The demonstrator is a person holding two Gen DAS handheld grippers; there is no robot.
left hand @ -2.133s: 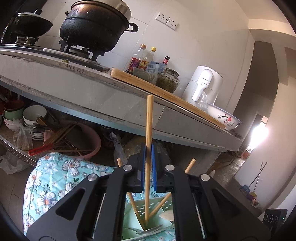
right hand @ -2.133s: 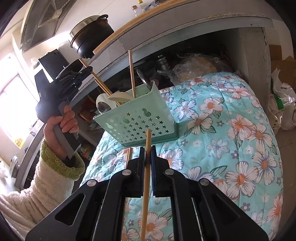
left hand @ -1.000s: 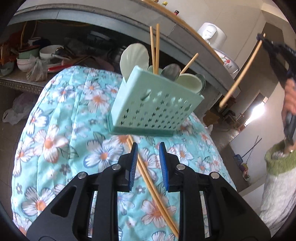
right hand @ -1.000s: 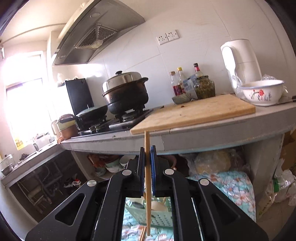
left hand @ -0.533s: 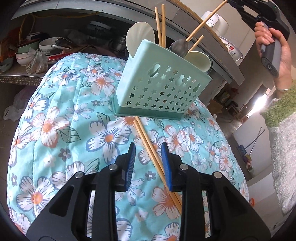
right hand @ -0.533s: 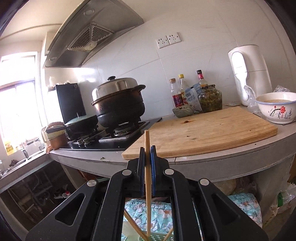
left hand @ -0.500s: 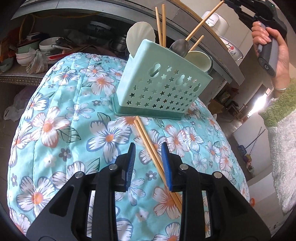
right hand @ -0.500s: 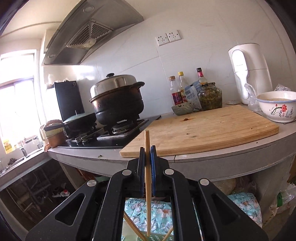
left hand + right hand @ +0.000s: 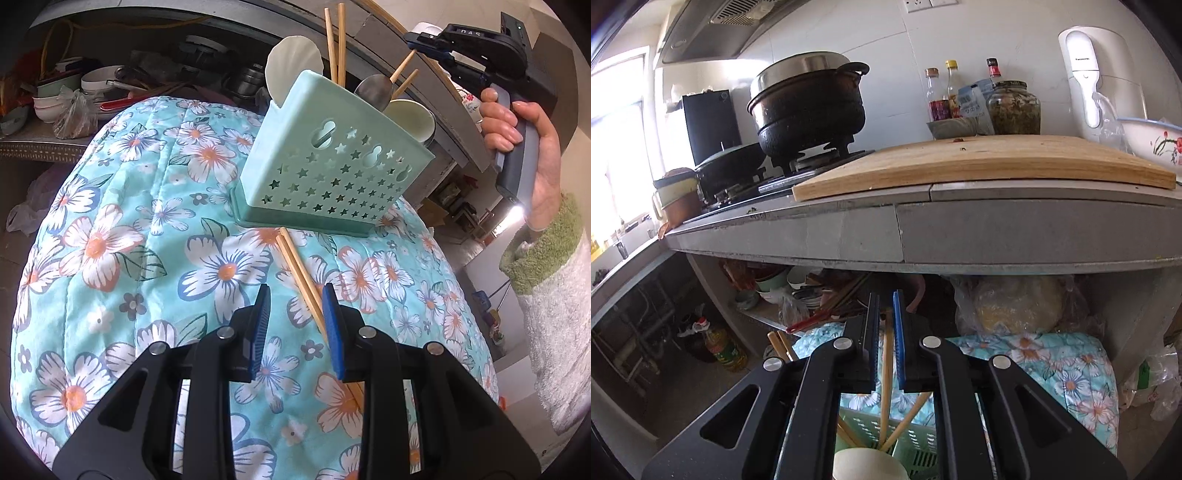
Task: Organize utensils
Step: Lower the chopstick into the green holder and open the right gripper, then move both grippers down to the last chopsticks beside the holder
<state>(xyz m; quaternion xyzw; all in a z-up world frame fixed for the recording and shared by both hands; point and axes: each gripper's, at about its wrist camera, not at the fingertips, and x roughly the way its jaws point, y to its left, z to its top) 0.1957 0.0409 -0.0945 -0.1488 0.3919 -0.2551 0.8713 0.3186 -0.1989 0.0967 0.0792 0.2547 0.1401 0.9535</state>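
My left gripper (image 9: 295, 314) hangs low over the flowered quilt (image 9: 110, 240), its blue pads (image 9: 260, 325) parted with a clear gap and nothing held between them. Two loose chopsticks (image 9: 299, 273) lie side by side on the quilt, running from the foot of the green utensil holder (image 9: 332, 177) down toward me; their near ends pass just inside my right-hand pad and vanish behind it, and I cannot tell whether the pad touches them. The holder stands on the quilt near its far edge, tilted in this view, its star-punched wall facing me. Out of its top stick a white shell-shaped spoon (image 9: 293, 61) at the left end, a pair of upright chopsticks (image 9: 334, 40) beside it, a metal spoon (image 9: 373, 88), two slanted chopstick ends and a pale ladle (image 9: 410, 116) at the right end. My right gripper (image 9: 885, 325) is poised above the holder, pointing at the kitchen counter (image 9: 923, 229); its pads stand a little apart, and one chopstick (image 9: 886, 369) stands in the gap with space on both sides, its lower end down inside the holder (image 9: 923, 443) among the others. My right hand (image 9: 524, 147) grips that tool's handle at the upper right of the left view. On the counter rest a cutting board (image 9: 979, 162) and a black pot (image 9: 809, 107).
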